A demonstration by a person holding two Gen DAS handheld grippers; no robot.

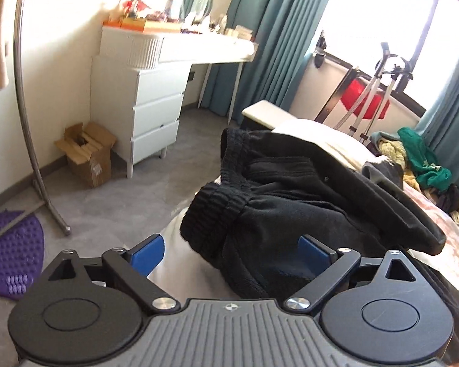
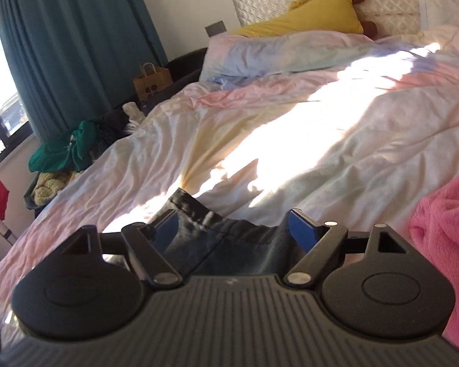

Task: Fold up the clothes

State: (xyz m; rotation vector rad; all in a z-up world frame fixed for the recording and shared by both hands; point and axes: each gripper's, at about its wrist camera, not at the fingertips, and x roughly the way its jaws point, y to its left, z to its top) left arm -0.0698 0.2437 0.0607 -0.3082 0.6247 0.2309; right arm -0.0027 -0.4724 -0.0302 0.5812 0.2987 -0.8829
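A black garment with a ribbed elastic waistband [image 1: 275, 189] lies bunched at the edge of the bed. My left gripper [image 1: 229, 253] is open just in front of it. Its blue pads [image 1: 147, 253] stand wide apart, and a fold of the black cloth reaches into the gap by the right pad. In the right wrist view a dark hemmed end of the garment [image 2: 199, 214] lies on the pastel duvet [image 2: 290, 122]. It sits between the widely spread jaws of my open right gripper [image 2: 234, 229]. Neither gripper pinches the cloth.
A white drawer unit [image 1: 150, 107], a cardboard box [image 1: 88, 156], a curved chrome stand [image 1: 30, 122] and a purple mat [image 1: 9, 250] are on the floor to the left. A heap of green and yellow clothes [image 2: 73, 150] lies at the bed's far side. A pink fluffy blanket [image 2: 443, 229] lies at the right.
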